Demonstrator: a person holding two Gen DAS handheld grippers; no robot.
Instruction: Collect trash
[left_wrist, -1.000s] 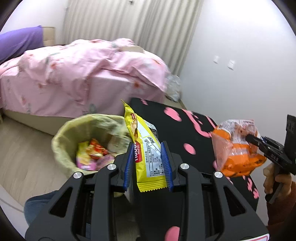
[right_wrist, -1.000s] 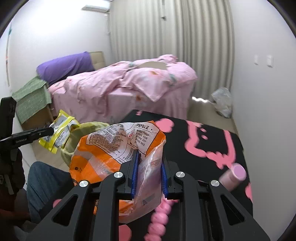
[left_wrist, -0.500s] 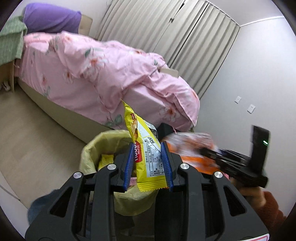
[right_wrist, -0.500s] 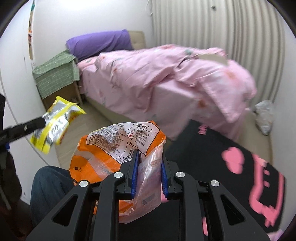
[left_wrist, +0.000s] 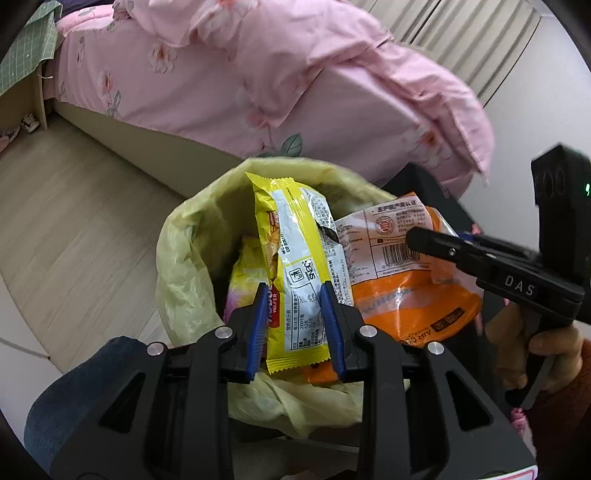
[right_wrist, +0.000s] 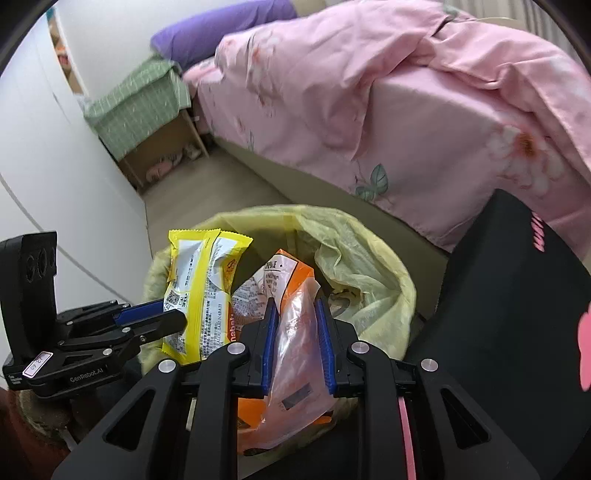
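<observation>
A bin lined with a pale yellow bag (left_wrist: 184, 254) (right_wrist: 369, 258) stands on the floor beside the bed. My left gripper (left_wrist: 295, 325) (right_wrist: 147, 321) is shut on a yellow wafer wrapper (left_wrist: 295, 266) (right_wrist: 203, 280), which hangs over the bin's mouth. My right gripper (right_wrist: 295, 339) (left_wrist: 412, 240) is shut on an orange and clear snack bag (right_wrist: 291, 332) (left_wrist: 402, 284), held over the bin too, just right of the wafer wrapper. Other wrappers (left_wrist: 243, 269) lie inside the bin.
A bed with a pink floral quilt (left_wrist: 258, 74) (right_wrist: 406, 92) runs behind the bin. A black table with pink shapes (right_wrist: 517, 314) is at the right. A bedside stand under green cloth (right_wrist: 147, 110) sits far left. A person's knee (left_wrist: 85, 391) and hand (left_wrist: 546, 347) show.
Both grippers swung from above the black table to over the bin and tipped downward. Each still holds its wrapper, and the two wrappers now hang side by side over the bin.
</observation>
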